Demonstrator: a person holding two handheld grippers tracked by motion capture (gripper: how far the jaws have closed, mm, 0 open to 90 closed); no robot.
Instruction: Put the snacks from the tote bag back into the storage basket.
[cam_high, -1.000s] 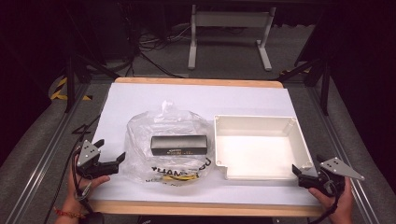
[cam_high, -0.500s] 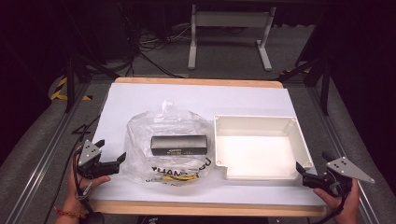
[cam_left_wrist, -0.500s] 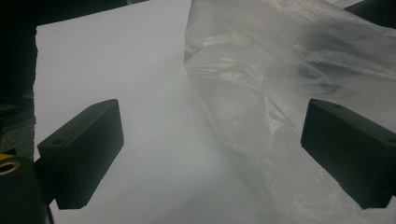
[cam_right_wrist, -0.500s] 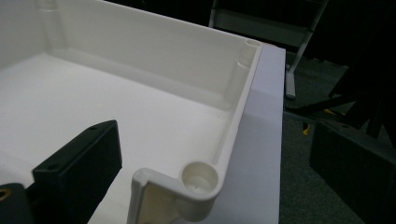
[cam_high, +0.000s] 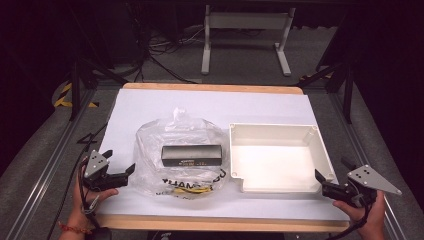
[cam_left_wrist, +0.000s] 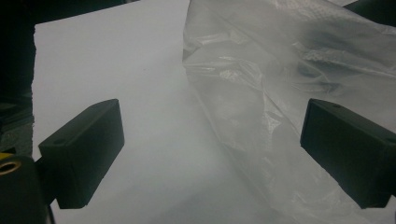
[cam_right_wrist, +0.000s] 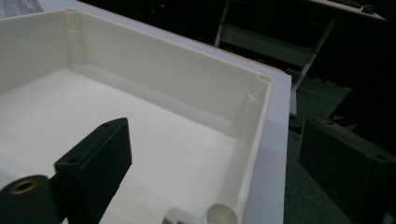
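A clear plastic bag (cam_high: 180, 152) lies on the white table sheet, left of centre, with a black box (cam_high: 191, 155) and yellow items inside. To its right sits an empty white tray (cam_high: 320, 150). My left gripper (cam_high: 131, 171) is open at the bag's left edge; in the left gripper view its jaws straddle the sheet and the bag's film (cam_left_wrist: 280, 93). At the tray's near right corner my right gripper (cam_high: 320, 179) stands open, with one jaw over the tray floor (cam_right_wrist: 140, 154) and the other outside the wall.
The white sheet (cam_high: 210, 107) covers a wooden table top, whose front edge (cam_high: 215, 224) runs between my two hands. Dark floor, cables and a grey metal stand (cam_high: 245, 30) lie beyond the far edge. Metal rails flank both sides.
My right gripper has drifted slightly right and toward the front edge beside the tray's corner. The left gripper, bag and tray have stayed put.
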